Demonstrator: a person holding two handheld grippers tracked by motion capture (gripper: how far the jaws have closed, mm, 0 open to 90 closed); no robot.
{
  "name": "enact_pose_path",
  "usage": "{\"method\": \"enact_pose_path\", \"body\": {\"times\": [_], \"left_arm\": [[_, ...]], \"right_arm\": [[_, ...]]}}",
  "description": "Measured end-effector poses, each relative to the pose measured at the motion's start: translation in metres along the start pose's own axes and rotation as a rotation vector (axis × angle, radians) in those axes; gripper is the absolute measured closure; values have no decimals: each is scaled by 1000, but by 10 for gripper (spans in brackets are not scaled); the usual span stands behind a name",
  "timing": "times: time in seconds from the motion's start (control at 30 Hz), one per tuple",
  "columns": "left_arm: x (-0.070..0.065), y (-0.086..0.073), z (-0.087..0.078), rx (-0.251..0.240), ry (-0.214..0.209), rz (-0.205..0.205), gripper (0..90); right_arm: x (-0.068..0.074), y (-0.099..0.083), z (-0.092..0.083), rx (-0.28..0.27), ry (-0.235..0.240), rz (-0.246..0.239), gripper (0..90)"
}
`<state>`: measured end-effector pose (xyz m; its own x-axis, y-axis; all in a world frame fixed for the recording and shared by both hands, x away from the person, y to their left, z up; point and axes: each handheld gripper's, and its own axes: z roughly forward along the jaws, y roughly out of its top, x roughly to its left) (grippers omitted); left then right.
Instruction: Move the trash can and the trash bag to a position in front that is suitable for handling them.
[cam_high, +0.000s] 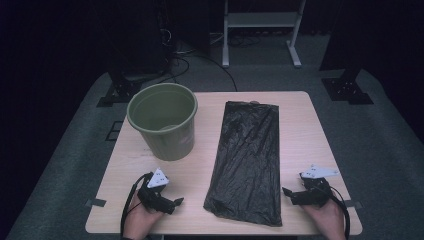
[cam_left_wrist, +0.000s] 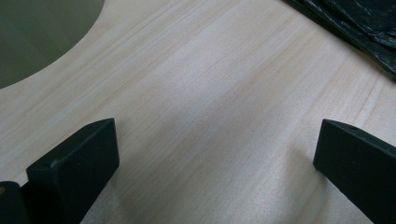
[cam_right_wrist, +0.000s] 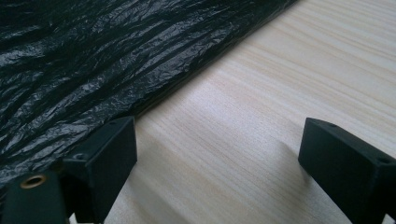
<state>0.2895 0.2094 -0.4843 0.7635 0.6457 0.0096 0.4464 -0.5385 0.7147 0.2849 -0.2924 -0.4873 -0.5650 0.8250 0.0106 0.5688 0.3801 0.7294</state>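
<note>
A black plastic bag (cam_high: 247, 160) lies flat and wrinkled down the middle of the wooden table (cam_high: 300, 130). To its left stands an empty green bucket (cam_high: 163, 120). My left gripper (cam_high: 176, 204) rests near the front edge, left of the bag, open with bare wood between its jaws (cam_left_wrist: 217, 154). The bucket's side (cam_left_wrist: 37, 32) fills the upper left corner of the left gripper view, the bag's edge (cam_left_wrist: 359, 23) the upper right. My right gripper (cam_high: 289, 194) sits right of the bag, open, its jaws (cam_right_wrist: 219, 154) over wood with the bag's edge (cam_right_wrist: 93, 60) just beside the left jaw.
The table's front edge runs just below both hands. Beyond the table are a white frame's legs (cam_high: 260, 30), black stand feet (cam_high: 117, 92) and cables on a grey floor. Bare wood lies right of the bag.
</note>
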Motion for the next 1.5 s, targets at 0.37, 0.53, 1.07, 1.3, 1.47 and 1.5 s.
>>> {"method": "enact_pose_path", "body": {"times": [0.37, 0.53, 1.07, 1.3, 1.47, 1.5], "left_arm": [[0, 0, 0, 0, 0, 0, 0], [0, 0, 0, 0, 0, 0, 0], [-1, 0, 0, 0, 8, -6, 0], [-1, 0, 0, 0, 8, -6, 0], [-1, 0, 0, 0, 6, -4, 0], [-1, 0, 0, 0, 5, -4, 0]], "right_arm": [[0, -4, -9, -39, 1, 2, 484], [2, -2, -9, -33, -16, 1, 574], [14, 20, -2, -64, 83, 61, 570], [23, 25, 9, -18, 102, 37, 519], [28, 25, 13, 13, 78, 13, 591], [28, 25, 13, 18, 71, 3, 629]]}}
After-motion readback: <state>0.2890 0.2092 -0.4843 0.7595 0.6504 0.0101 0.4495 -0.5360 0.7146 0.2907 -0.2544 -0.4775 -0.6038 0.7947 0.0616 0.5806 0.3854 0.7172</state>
